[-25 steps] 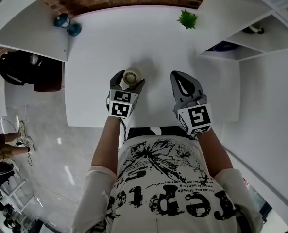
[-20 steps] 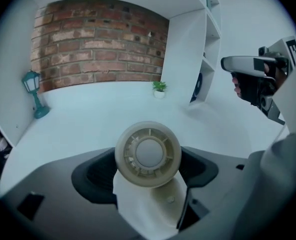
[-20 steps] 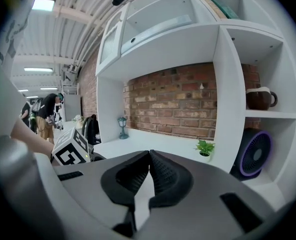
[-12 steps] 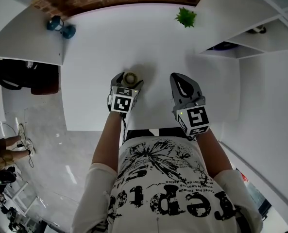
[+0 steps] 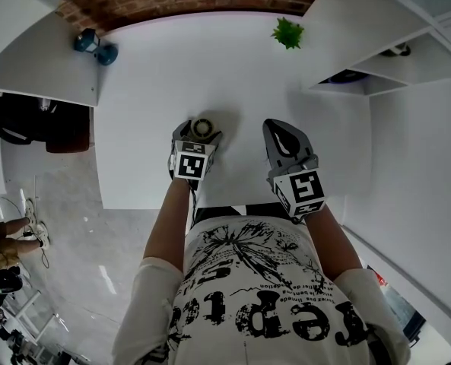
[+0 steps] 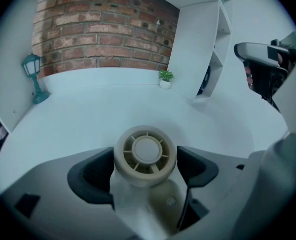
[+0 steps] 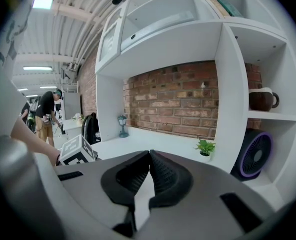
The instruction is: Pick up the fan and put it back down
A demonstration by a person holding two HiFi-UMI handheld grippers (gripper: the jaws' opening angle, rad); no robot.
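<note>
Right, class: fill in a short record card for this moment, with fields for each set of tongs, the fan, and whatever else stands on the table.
left tongs: closed on the beige fan, one pad at each side of its round head
right tongs: shut, nothing between them, to the right of the fan
fan position: near the front edge of the white table; cannot tell if it is lifted
also on table: potted plant far right, teal lantern lamp far left

Table (image 5: 164, 74) lies open ahead; shelves (image 5: 377, 29) hem the right, lamp (image 5: 87, 41) far left
</note>
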